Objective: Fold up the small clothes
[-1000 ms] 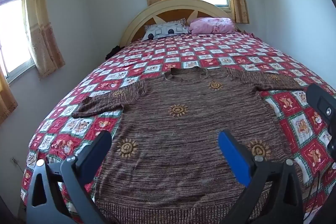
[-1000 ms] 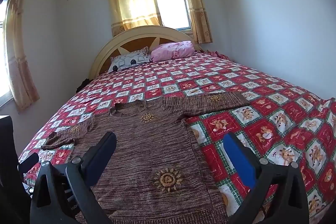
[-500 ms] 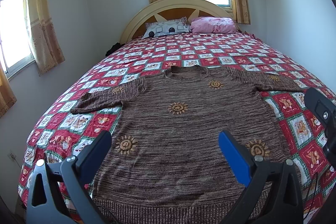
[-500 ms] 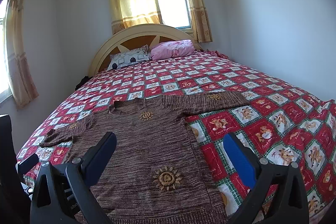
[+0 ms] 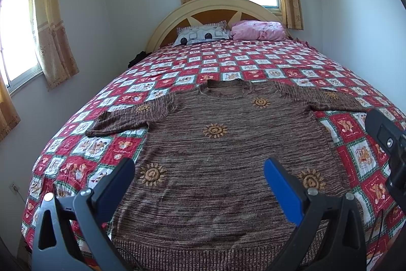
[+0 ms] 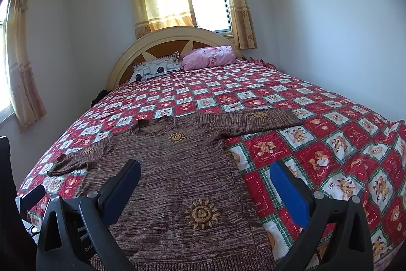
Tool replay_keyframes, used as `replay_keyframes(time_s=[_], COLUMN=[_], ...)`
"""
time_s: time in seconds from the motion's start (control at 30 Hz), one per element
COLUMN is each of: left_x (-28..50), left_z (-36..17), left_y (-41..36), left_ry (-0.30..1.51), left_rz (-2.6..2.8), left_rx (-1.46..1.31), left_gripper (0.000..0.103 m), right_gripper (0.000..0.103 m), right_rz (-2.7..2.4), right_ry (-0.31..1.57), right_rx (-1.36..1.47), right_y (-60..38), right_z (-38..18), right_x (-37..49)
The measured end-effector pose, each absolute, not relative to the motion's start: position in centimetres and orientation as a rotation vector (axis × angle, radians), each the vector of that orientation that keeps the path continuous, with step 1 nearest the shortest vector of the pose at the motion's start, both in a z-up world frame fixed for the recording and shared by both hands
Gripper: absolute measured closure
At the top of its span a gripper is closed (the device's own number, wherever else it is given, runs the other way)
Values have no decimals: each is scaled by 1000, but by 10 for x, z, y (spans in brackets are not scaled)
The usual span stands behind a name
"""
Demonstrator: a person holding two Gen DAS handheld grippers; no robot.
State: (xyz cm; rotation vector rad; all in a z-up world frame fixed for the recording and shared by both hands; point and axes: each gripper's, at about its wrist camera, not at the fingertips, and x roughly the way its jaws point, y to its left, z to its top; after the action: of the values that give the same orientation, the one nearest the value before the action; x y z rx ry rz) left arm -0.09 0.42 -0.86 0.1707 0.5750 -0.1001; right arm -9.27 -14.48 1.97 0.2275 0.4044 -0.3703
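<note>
A brown knitted sweater (image 5: 223, 151) with yellow sun motifs lies flat, face up, on the bed, both short sleeves spread out and the hem toward me. My left gripper (image 5: 198, 172) hovers open above its lower body, holding nothing. In the right wrist view the same sweater (image 6: 165, 169) fills the lower left. My right gripper (image 6: 204, 178) hangs open over the sweater's right side edge, with nothing between its fingers. The right gripper's body shows at the right edge of the left wrist view.
The bed carries a red, white and green patchwork quilt (image 5: 266, 62). A patterned pillow (image 5: 203, 34) and a pink pillow (image 5: 258, 29) lie by the cream headboard (image 5: 215, 6). White walls stand close on both sides; curtained windows sit behind the headboard and at left.
Both cameras have tilted up and drawn back slightly, so the sweater sits lower in each view. Both grippers have stayed open and the sweater has not moved.
</note>
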Motion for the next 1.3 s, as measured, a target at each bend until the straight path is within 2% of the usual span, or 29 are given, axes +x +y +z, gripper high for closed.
replay_keyframes(time_s=[1.3], left_x=[9], left_z=[-21], left_y=[2], left_ry=[631], left_rz=[-113], left_rx=[158], left_gripper=[0], right_gripper=[1], right_rz=[-375], right_ry=[433], right_rx=[235], right_y=[-149], right_z=[9], right_x=[-86])
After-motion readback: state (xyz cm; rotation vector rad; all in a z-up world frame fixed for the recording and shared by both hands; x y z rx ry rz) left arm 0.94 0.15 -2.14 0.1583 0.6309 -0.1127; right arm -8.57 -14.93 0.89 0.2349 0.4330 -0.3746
